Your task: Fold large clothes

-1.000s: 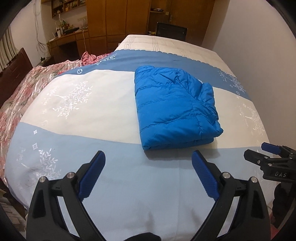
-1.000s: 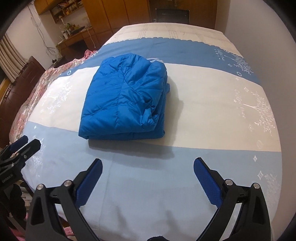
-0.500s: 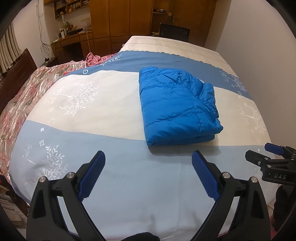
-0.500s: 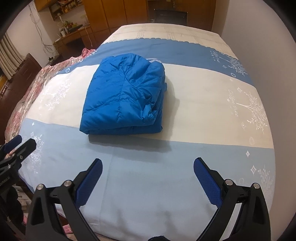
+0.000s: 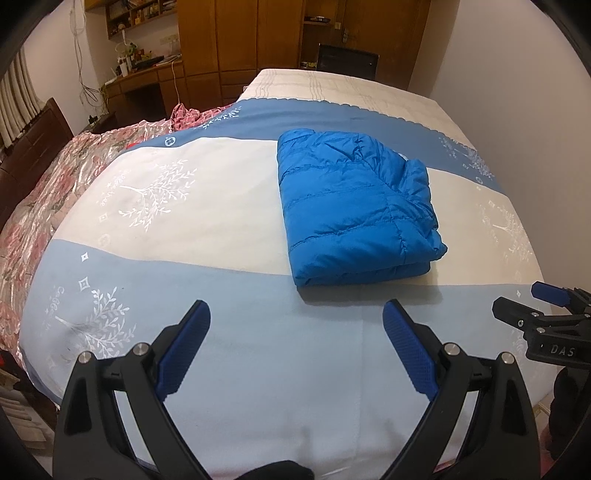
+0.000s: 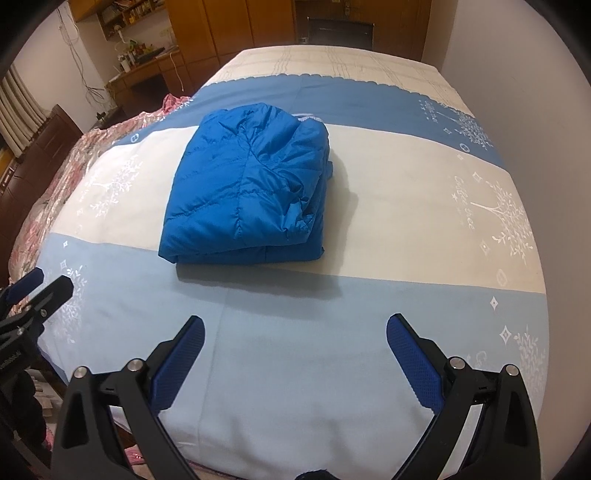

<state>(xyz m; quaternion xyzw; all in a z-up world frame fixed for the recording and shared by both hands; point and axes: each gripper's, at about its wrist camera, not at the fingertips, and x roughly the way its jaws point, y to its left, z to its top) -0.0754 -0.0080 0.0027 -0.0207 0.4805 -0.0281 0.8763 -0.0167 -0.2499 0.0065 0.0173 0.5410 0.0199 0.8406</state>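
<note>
The blue puffer jacket [image 5: 354,210] sits folded into a thick square on the cream band of the bedspread [image 5: 207,206], a little right of the bed's middle. Nothing touches it. The left gripper [image 5: 297,343] hangs over the pale blue band near the bed's edge, jaws spread wide and empty. The right gripper [image 6: 295,350] hangs beside it, likewise wide open, holding nothing.

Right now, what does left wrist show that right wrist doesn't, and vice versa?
Left wrist only: the right gripper at its right edge, and the jacket's smooth folded left side. Right wrist only: the left gripper at its left edge, and the stacked layer edges on the jacket's right side. Both: the folded blue puffer jacket lying on the striped bedspread, each camera's own jaws open and empty, the wooden wardrobes behind.
</note>
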